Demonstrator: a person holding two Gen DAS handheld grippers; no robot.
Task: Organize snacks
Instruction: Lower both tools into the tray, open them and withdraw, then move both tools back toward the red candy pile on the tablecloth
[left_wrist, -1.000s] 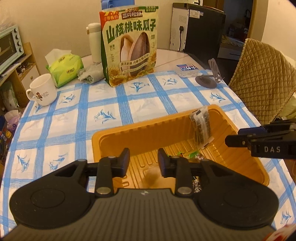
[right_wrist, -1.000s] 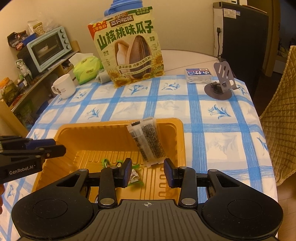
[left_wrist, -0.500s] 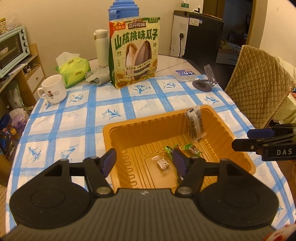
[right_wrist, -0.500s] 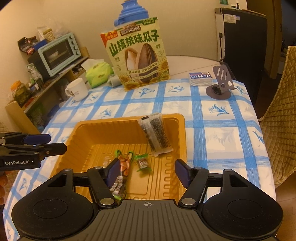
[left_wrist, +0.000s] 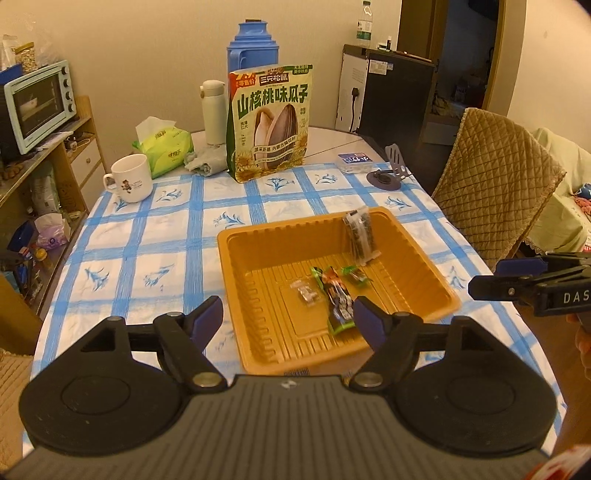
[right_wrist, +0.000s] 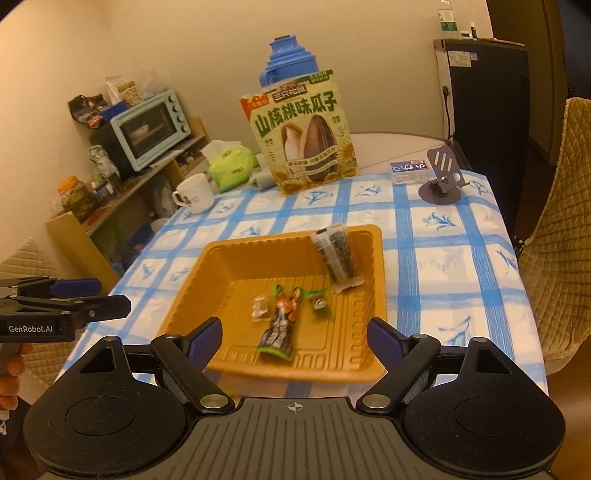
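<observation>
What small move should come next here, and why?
Probably reach the left gripper toward the big sunflower seed bag. Both grippers are open and empty, four small snacks already lie in the orange tray, and that bag, standing beyond the tray, looks like the only snack on the table outside it.

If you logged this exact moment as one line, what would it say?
left tongs: open, empty | right tongs: open, empty | orange tray: four snack packets inside | sunflower seed bag: upright behind tray
</observation>
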